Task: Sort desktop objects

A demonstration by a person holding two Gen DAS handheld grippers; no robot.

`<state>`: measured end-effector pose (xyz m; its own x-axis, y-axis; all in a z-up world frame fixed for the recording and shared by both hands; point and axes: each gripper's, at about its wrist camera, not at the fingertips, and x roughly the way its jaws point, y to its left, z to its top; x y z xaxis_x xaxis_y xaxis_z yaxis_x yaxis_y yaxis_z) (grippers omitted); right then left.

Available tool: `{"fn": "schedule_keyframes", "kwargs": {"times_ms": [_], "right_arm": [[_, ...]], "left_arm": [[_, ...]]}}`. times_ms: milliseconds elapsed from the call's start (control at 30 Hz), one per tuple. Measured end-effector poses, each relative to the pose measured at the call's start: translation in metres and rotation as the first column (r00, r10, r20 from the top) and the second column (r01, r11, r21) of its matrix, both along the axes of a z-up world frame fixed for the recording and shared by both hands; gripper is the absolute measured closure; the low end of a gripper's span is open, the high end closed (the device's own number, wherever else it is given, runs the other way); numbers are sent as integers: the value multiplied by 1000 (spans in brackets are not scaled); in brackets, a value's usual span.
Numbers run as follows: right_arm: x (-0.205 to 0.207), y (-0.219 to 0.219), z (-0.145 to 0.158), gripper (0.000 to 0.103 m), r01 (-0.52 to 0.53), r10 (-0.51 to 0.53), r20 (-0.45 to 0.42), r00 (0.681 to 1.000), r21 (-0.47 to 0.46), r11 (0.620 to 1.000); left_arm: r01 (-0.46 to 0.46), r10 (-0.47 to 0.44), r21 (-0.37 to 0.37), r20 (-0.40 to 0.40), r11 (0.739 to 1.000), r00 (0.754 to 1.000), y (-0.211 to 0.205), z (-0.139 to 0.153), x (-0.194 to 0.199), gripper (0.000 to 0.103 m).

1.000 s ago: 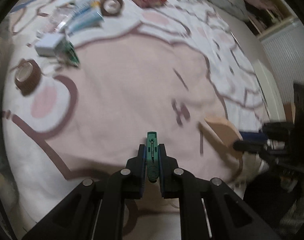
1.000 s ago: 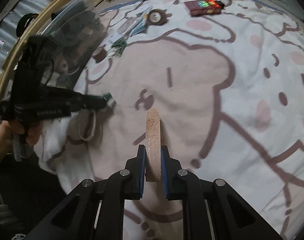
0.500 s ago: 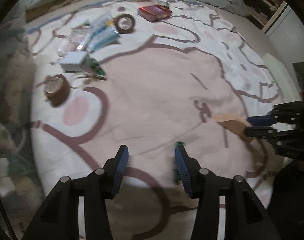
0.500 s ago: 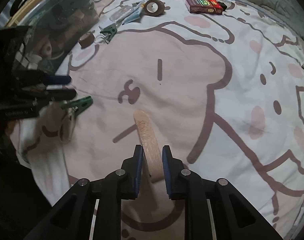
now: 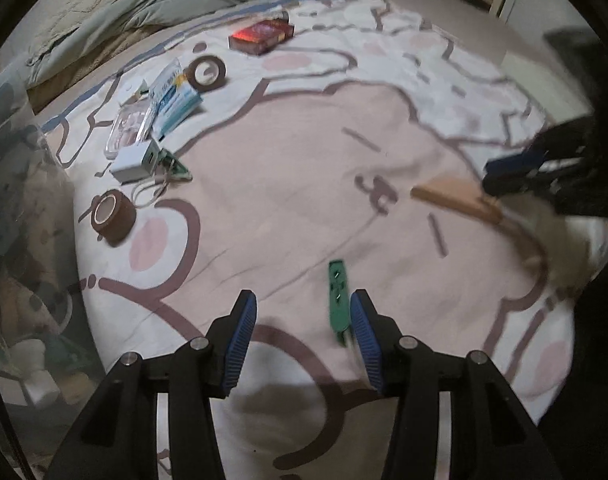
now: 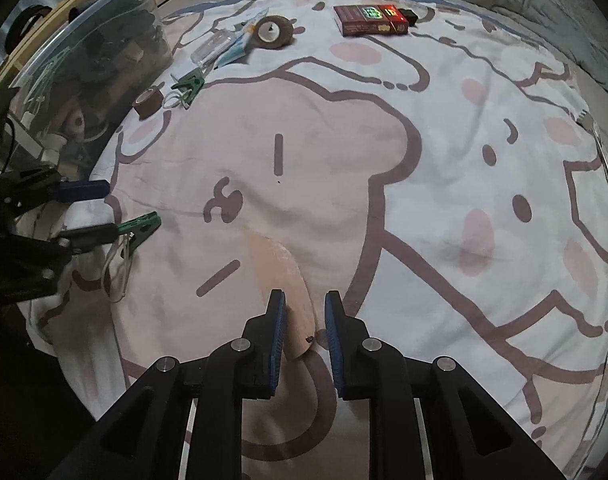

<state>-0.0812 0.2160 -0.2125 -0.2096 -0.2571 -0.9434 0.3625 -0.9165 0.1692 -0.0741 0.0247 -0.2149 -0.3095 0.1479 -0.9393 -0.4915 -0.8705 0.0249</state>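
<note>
No wording can be made out for certain anywhere. The red box near the far edge of the bed carries a green-and-white printed panel and a bright red-orange patch on its top face, but the characters on them are too small and glary to read. The blue-and-white packet lying beside the brown tape roll toward the far left corner of the bed bears a line of dark print along its length, and it is blurred past reading. The bedspread shows only cartoon drawing in brown lines and pink spots, with no letters or numbers.
</note>
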Motion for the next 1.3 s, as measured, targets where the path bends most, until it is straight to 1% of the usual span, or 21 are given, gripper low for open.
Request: {"fn": "schedule_keyframes", "kwargs": {"times_ms": [67, 100, 167, 300, 433, 467, 600, 667, 700, 800, 833, 867, 900, 933, 967, 1100, 1167, 1300], "right_arm": [[2, -1, 3, 83, -6, 6, -6, 1000, -5, 1000], [2, -2, 4, 83, -9, 9, -7, 1000, -7, 1000], [3, -4, 5, 83, -14, 14, -10, 1000, -9, 1000], [2, -5, 5, 83, -21, 21, -12, 1000, -6, 1000], [1, -4, 8, 83, -20, 19, -16, 1000, -13, 1000], [1, -5, 8, 83, -20, 20, -20, 1000, -16, 1000], [1, -6, 9, 83, -31, 30, -34, 999, -9, 999], [1, -7, 10, 83, -39, 39, -41, 998, -5, 999], [1, -7, 11, 83, -45, 45, -47, 998, -5, 999], [3, -9, 13, 83, -68, 69, -77, 995, 12, 998], [4, -10, 14, 76, -73, 74, -86, 994, 22, 997], [4, -9, 14, 65, -74, 76, -89, 993, 27, 997], [3, -9, 14, 34, -73, 76, -94, 993, 33, 997], [4, -9, 15, 25, -73, 76, -101, 992, 38, 997], [4, -9, 16, 25, -80, 84, -109, 990, 41, 996], [8, -13, 13, 25, -118, 126, -120, 985, 73, 990], [7, -14, 8, 26, -125, 135, -105, 985, 90, 988], [6, -15, -1, 26, -140, 145, -58, 988, 85, 987]], "left_arm": [[-10, 10, -41, 2, 999, 1000, -2, -6, -3, 54], [-15, 15, -49, -2, 999, 1000, -4, -7, -5, 54], [-34, 34, -64, -3, 997, 999, -9, -9, -9, 54], [-81, 81, -69, -1, 994, 997, -21, -12, -17, 54], [-120, 120, -12, 5, 993, 993, -34, -6, -19, 54], [-119, 119, 16, -1, 993, 993, -35, -1, -18, 54], [-80, 82, 90, -13, 993, 997, -31, 13, -12, 54], [-46, 48, 110, -12, 993, 999, -21, 16, -9, 54], [-33, 34, 107, -12, 994, 999, -16, 16, -7, 54], [27, -26, 64, -16, 998, 1000, 1, 10, -1, 54], [48, -47, 48, -16, 998, 999, 6, 8, 1, 54], [62, -61, 35, -15, 997, 998, 8, 5, 1, 53], [71, -71, 24, -13, 997, 997, 10, 3, 2, 50], [81, -81, 13, -14, 997, 997, 12, 1, 3, 42], [88, -88, 7, -19, 996, 996, 12, 0, 4, 40], [96, -96, -18, -7, 995, 995, 11, -6, 4, 40], [92, -92, -28, 3, 995, 996, 9, -10, 4, 40], [91, -91, -30, 19, 995, 996, 6, -16, 5, 40]]}}
